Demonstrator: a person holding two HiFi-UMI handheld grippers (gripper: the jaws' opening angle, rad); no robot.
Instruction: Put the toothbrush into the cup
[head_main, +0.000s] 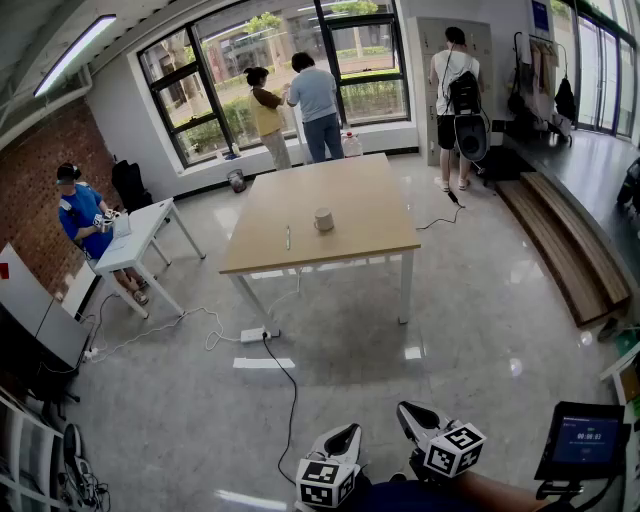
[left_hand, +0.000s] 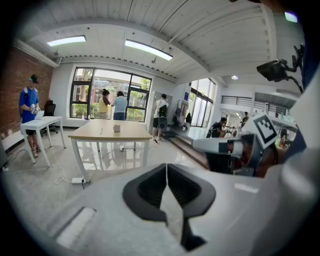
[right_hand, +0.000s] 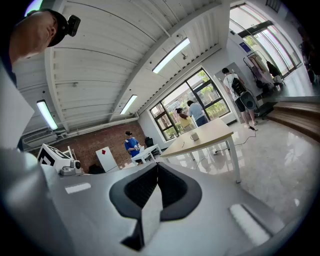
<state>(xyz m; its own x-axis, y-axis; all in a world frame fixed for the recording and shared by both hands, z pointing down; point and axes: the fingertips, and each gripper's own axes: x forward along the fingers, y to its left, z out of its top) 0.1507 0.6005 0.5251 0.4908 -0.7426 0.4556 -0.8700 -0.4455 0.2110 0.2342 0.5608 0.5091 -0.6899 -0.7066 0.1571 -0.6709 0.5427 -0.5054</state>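
We stand well apart from the wooden table (head_main: 350, 190). The toothbrush (head_main: 288, 237) lies flat on it, near the cup (head_main: 323, 220) but not touching it. Our left gripper (head_main: 343, 436) and right gripper (head_main: 410, 412) are both clenched on nothing. A cable (head_main: 285, 390) crosses the floor on our way, so we may trip. If the jaws are not opened in time, they may push the thin toothbrush away.

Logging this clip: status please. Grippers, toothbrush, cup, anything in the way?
Left gripper shut, empty; right gripper shut, empty. Toothbrush flat on far table, left of cup, apart. Both well out of reach; cable on floor between.
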